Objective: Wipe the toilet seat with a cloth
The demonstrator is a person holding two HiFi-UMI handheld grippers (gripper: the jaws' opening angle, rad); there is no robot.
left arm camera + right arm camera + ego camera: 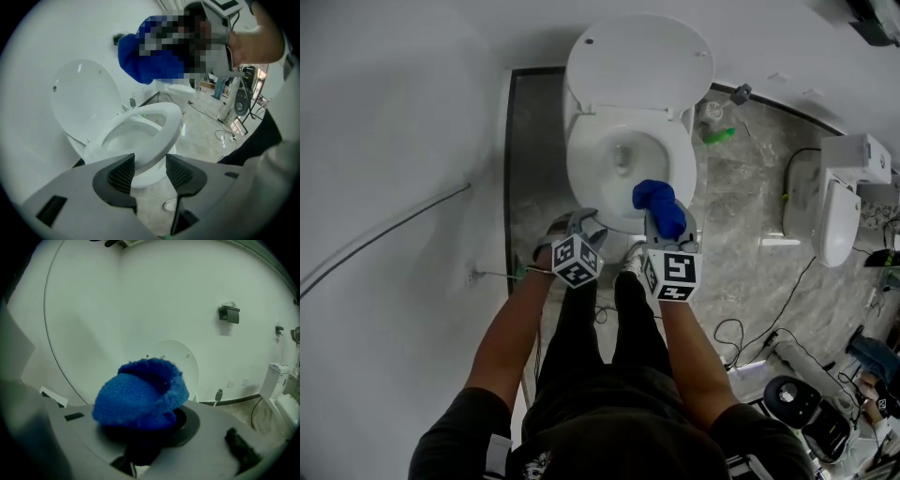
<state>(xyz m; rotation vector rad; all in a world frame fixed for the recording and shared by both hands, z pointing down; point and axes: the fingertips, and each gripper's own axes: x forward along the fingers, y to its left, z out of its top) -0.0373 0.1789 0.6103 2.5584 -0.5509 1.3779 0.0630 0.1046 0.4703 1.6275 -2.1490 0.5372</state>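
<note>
The white toilet has its lid [639, 61] raised and its seat [581, 173] down over the bowl. My right gripper [668, 225] is shut on a bunched blue cloth [661, 204], held over the seat's front right part. In the right gripper view the cloth [140, 394] fills the jaws and hides the pads. My left gripper [581, 223] is at the seat's front left edge. In the left gripper view, that gripper [150, 171] is open. The seat [164, 126] shows through the gap and nothing is gripped. The cloth [140, 61] hangs above.
A curved white wall runs along the left. A second white toilet [839, 202] stands at the right, with a green-handled item [717, 134] beside the main toilet's base. Cables [741, 328] and a machine [797, 398] lie on the marble floor at lower right.
</note>
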